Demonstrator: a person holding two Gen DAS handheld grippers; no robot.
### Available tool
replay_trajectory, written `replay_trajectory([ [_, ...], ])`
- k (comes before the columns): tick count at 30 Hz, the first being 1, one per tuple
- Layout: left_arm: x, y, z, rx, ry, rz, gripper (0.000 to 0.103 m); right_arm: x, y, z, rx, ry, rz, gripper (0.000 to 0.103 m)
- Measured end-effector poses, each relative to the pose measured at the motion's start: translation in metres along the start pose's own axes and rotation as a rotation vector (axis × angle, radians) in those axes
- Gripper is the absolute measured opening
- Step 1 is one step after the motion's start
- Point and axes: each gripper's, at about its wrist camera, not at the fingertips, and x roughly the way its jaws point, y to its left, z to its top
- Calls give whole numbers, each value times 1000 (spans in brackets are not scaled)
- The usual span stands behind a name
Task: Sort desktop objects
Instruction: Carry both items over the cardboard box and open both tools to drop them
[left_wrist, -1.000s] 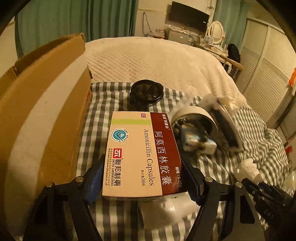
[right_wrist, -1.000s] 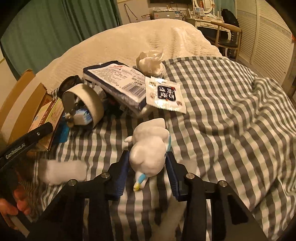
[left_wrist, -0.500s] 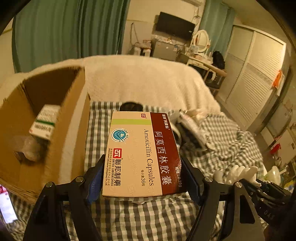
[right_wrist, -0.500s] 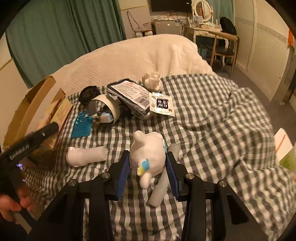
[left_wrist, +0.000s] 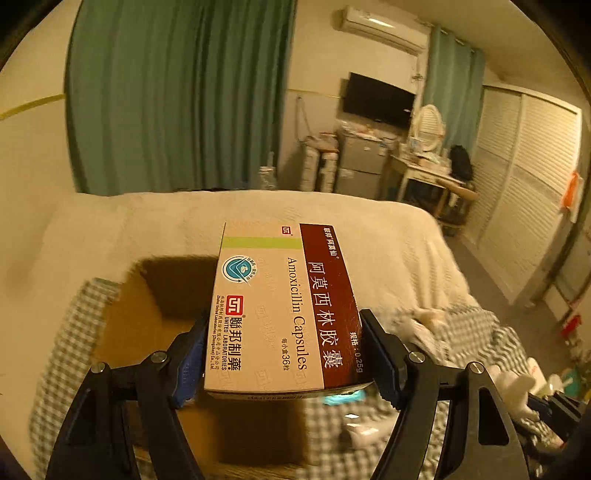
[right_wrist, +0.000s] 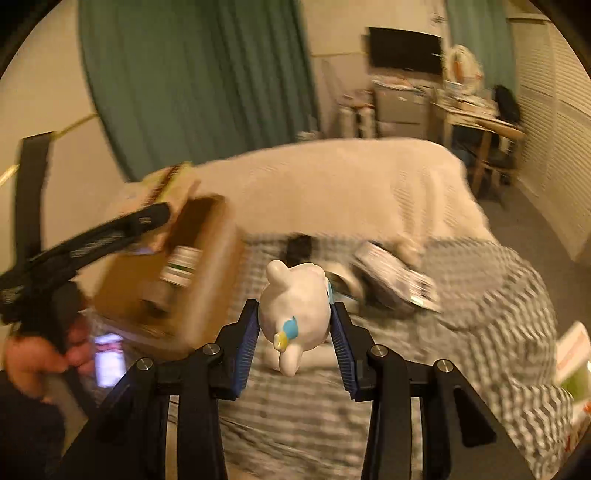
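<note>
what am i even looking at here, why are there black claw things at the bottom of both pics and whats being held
Those black claws are two handheld grippers; a person holds one in each hand, and a fisheye camera on each looks forward along its jaws. So each picture is one gripper's own view.

In the left wrist view, the left gripper is shut on a box of amoxicillin capsules, held over an open cardboard box.

In the right wrist view, the right gripper is shut on a white toy figure. The same cardboard box shows at left, with a small labelled container inside.

All this happens over a bed with a checked blanket, where a few more packets lie, blurred.
</note>
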Motion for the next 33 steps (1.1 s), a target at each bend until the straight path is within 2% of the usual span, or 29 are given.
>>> replay_trajectory([
  [4,15,41,14,-12,8,76,77,12,58,23,-69,-15,90,38],
  [9,51,80,5,-7,71,148,77,54,115,26,-114,36,199,38],
  [15,90,96,-28,-3,157,153,77,114,140,10,-104,128,265,38],
  [18,98,96,-35,-2,176,141,83,128,145,1,-116,145,279,39],
  [20,103,94,-36,-1,199,166,97,127,145,0,-118,114,257,62],
  [21,102,92,-37,2,199,175,97,126,142,1,-112,103,255,75],
  [24,83,80,-36,21,151,179,97,112,121,8,-75,59,239,75],
  [26,64,68,-33,26,107,168,98,96,99,15,-48,22,196,75],
  [29,35,38,-28,29,70,116,98,68,63,23,-8,-14,147,75],
  [33,0,-23,-32,45,62,9,99,22,5,28,50,-69,17,75],
])
